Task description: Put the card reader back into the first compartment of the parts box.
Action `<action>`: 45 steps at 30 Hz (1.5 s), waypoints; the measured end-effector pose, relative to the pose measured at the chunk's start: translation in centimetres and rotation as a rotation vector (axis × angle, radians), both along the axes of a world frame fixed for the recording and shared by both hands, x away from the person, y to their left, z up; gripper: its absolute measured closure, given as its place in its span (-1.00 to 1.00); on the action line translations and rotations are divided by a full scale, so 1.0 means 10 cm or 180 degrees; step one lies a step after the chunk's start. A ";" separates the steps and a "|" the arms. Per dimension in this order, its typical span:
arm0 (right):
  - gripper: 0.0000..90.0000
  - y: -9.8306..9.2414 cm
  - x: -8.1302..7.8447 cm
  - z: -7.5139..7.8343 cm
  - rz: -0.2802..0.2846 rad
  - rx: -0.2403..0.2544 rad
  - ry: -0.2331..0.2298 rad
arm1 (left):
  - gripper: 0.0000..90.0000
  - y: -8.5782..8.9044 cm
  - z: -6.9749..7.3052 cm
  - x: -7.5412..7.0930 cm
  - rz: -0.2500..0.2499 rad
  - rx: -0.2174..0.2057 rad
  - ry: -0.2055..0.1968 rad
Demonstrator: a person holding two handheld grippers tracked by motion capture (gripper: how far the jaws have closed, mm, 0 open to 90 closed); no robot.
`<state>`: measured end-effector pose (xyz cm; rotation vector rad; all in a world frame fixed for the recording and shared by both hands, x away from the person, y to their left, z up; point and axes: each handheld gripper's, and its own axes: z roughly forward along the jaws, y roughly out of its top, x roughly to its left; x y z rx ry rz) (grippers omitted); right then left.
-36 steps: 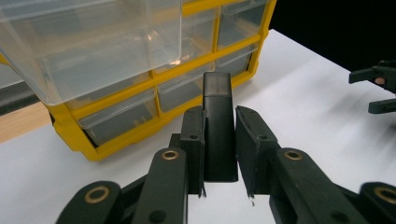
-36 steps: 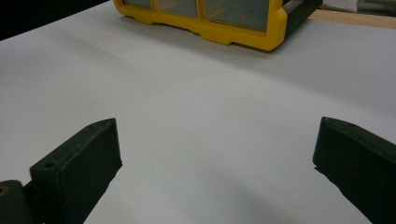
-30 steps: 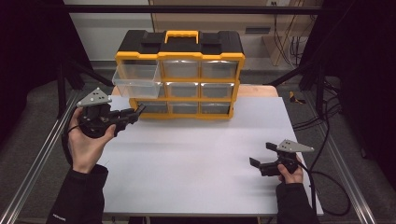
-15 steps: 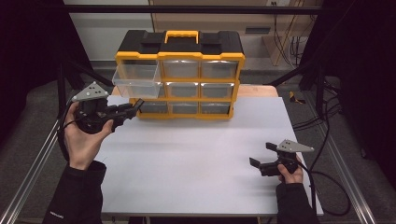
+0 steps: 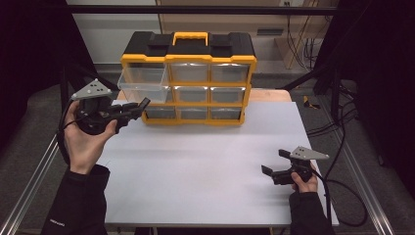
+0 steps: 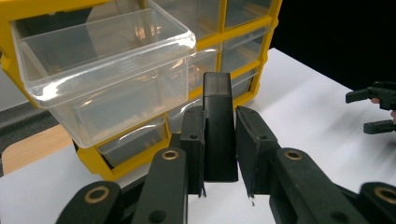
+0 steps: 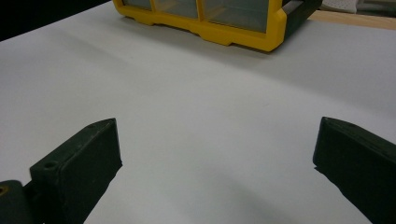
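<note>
High view: my left gripper [image 5: 139, 106] hovers above the table's [image 5: 205, 161] far left corner, jaws clamped on a small black block [image 6: 218, 126], just beside the clear drawer [image 5: 142, 84] pulled out from the top left of the yellow organizer [image 5: 188, 78] at the far edge. My right gripper [image 5: 275, 162] rests near the right edge, jaws spread wide, holding nothing.

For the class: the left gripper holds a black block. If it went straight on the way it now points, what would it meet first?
Most likely the organizer: the left gripper, its fingers shut on the black block, aims just under the pulled-out clear drawer, toward the lower drawers. Depth is uncertain.
</note>
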<state>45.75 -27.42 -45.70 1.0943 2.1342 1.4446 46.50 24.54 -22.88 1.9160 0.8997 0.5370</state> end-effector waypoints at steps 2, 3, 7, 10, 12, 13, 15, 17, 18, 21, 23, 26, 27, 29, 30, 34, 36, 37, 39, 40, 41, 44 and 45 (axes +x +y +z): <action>-0.98 0.00 0.00 0.00 0.0000 -0.0001 -0.0003 | 0.62 0.00 0.02 0.01 0.0006 0.0003 -0.0002; -0.98 0.00 0.00 0.00 -0.0002 0.0002 0.0001 | 0.62 -0.01 0.03 0.01 0.0011 0.0011 0.0000; -0.98 0.00 0.00 0.00 0.0001 0.0001 0.0000 | 0.62 -0.01 0.07 0.03 0.0028 0.0024 -0.0009; -0.98 0.00 0.00 0.00 0.0003 -0.0001 -0.0004 | 0.62 -0.01 0.10 0.04 0.0045 0.0015 -0.0009; -0.98 0.00 0.00 0.00 0.0001 -0.0003 0.0000 | 0.62 0.00 0.11 0.06 0.0042 0.0015 -0.0003; -0.98 0.00 0.00 0.00 0.0003 0.0000 -0.0003 | 0.62 0.00 0.12 0.07 0.0042 0.0002 0.0005; -0.98 0.00 0.00 0.00 0.0004 -0.0001 -0.0005 | 0.62 0.00 0.12 0.09 0.0056 0.0004 0.0018; -0.98 0.00 0.00 0.00 0.0001 -0.0002 0.0000 | 0.62 0.01 0.13 0.11 0.0074 0.0012 0.0019; -0.98 0.00 0.00 0.00 0.0004 -0.0002 -0.0002 | 0.62 0.01 0.14 0.12 0.0078 0.0006 0.0025; -0.98 0.00 0.00 0.00 0.0002 0.0004 0.0014 | 0.62 0.01 0.16 0.15 0.0087 0.0002 0.0030; -0.98 0.00 0.00 0.00 0.0003 -0.0002 0.0004 | 0.62 0.01 0.18 0.16 0.0091 0.0010 0.0024; -0.98 0.00 0.00 0.00 0.0001 0.0006 -0.0001 | 0.62 0.01 0.21 0.18 0.0108 0.0006 0.0022; -0.98 0.00 0.00 0.00 0.0002 0.0003 -0.0004 | 0.62 0.01 0.22 0.19 0.0110 0.0011 0.0016; -0.98 0.00 0.00 0.00 0.0003 0.0013 0.0005 | 0.62 0.00 0.23 0.20 0.0114 0.0012 0.0011; -0.98 0.00 0.00 0.00 0.0004 0.0009 0.0003 | 0.62 0.00 0.24 0.20 0.0118 0.0011 0.0011; -0.98 0.00 0.00 0.00 0.0003 0.0004 -0.0002 | 0.62 -0.01 0.27 0.24 0.0118 0.0025 0.0014; -0.98 0.00 0.00 0.00 0.0003 0.0004 -0.0002 | 0.62 -0.01 0.28 0.25 0.0122 0.0027 0.0015; -0.98 0.00 0.00 0.00 0.0000 0.0003 0.0003 | 0.62 -0.01 0.28 0.26 0.0129 0.0019 0.0016; -0.98 -0.01 0.00 0.00 -0.0003 0.0002 0.0006 | 0.62 -0.01 0.29 0.28 0.0147 0.0018 0.0017; -0.98 -0.01 0.00 0.00 0.0000 0.0004 0.0004 | 0.62 -0.01 0.30 0.29 0.0153 0.0019 0.0014; -0.98 0.00 0.00 0.00 0.0003 0.0005 -0.0004 | 0.62 -0.01 0.31 0.30 0.0158 0.0019 0.0018; -0.98 0.00 0.00 0.00 0.0000 0.0004 0.0006 | 0.62 -0.01 0.32 0.32 0.0171 0.0016 0.0020; -0.98 0.00 0.00 0.00 0.0000 0.0003 0.0004 | 0.62 -0.01 0.33 0.33 0.0173 0.0007 0.0022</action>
